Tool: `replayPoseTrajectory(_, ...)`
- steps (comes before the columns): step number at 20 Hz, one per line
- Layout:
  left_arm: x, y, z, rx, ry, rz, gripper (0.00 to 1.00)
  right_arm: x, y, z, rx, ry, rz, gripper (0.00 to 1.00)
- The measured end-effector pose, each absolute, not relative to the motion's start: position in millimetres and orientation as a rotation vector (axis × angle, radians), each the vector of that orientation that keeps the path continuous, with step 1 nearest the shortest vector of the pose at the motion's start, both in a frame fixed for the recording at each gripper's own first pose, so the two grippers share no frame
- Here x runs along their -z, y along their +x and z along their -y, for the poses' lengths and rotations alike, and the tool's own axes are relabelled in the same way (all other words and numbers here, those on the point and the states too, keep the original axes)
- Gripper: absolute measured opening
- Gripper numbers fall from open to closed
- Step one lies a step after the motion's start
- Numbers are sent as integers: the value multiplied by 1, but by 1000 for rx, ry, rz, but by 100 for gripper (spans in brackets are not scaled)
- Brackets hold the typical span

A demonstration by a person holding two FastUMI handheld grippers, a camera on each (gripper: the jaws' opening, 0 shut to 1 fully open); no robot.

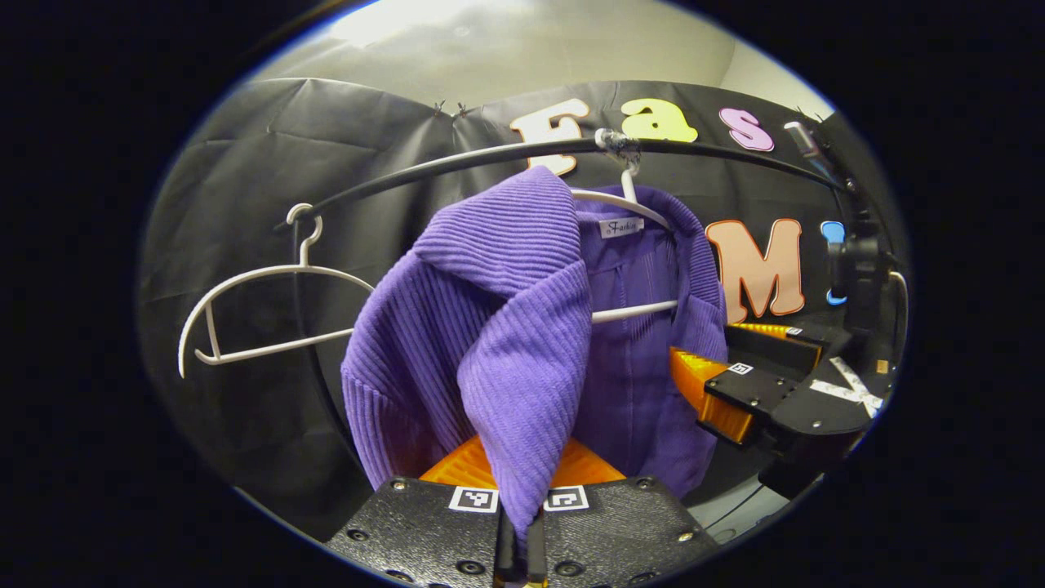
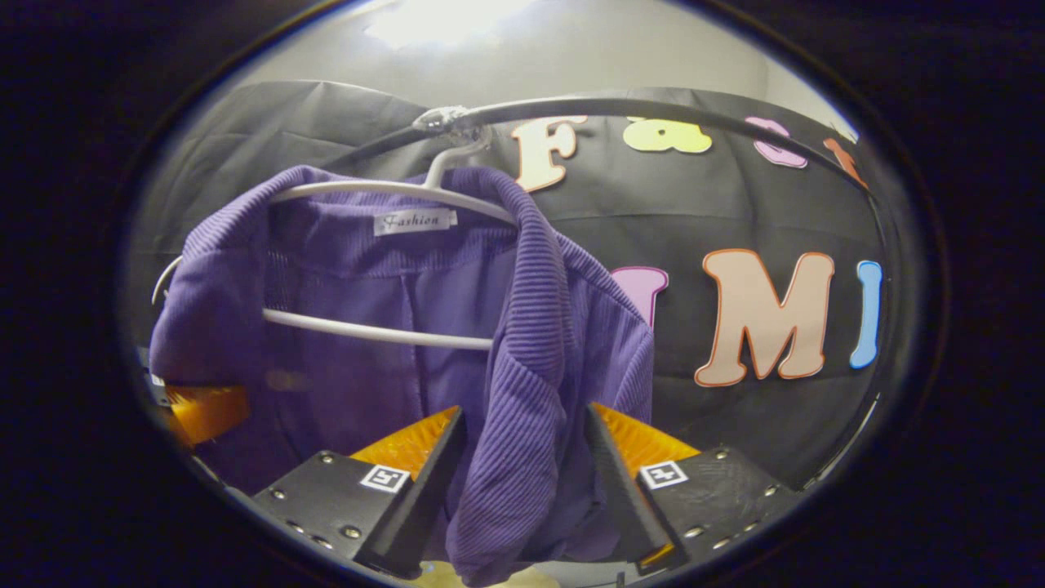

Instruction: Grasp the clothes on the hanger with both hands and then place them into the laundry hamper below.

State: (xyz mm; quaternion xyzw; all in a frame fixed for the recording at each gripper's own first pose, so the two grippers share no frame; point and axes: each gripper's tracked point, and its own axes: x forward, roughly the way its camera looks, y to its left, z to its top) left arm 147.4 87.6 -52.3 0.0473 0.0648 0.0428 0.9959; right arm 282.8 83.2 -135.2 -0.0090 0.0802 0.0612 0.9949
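On its white hanger (image 2: pixel 384 192) beneath the black rail (image 1: pixel 490 155), a purple ribbed cardigan (image 1: pixel 490 327) drapes soft and limp, one front panel folded forward. It looks light and pliable, likely to stretch and snag on the hanger's ends, so the thick ribbed front edges seem the surest hold. The left claw (image 1: pixel 519 523) is clenched on the near panel's hanging tip. The right claw (image 2: pixel 522 490) stands spread, the other front edge between its fingers but not yet pinched. A bare second hanger (image 1: pixel 261 310) hangs beside.
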Motion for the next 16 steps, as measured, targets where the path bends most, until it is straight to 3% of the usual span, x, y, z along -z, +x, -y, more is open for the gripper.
replayPoseTrajectory(1,49,146,-90,-92,93,-129,8,140,286,-82,-111,-23,-173,86)
replayPoseTrajectory(2,47,144,-93,-98,88,-127,8,142,289,-82,-113,-25,-182,75)
replayPoseTrajectory(3,45,142,-96,-104,83,-126,8,145,292,-84,-112,-26,-197,79)
replayPoseTrajectory(4,42,140,-98,-106,78,-124,8,150,295,-84,-111,-29,-207,75)
replayPoseTrajectory(6,36,135,-101,-113,73,-119,8,151,295,-84,-109,-30,-216,53)
replayPoseTrajectory(7,32,133,-103,-114,72,-113,8,154,295,-84,-115,-36,-226,51)
replayPoseTrajectory(10,17,125,-109,-120,70,-88,8,157,300,-74,-64,-61,-243,20)
replayPoseTrajectory(12,5,120,-115,-129,67,-68,8,158,299,-65,-27,-63,-266,10)
replayPoseTrajectory(14,-6,116,-122,-141,58,-48,8,154,299,-57,9,-70,-265,10)
replayPoseTrajectory(15,-11,115,-126,-150,55,-40,8,151,299,-52,32,-73,-252,14)
replayPoseTrajectory(16,-15,113,-131,-161,52,-33,8,148,295,-46,60,-76,-251,4)
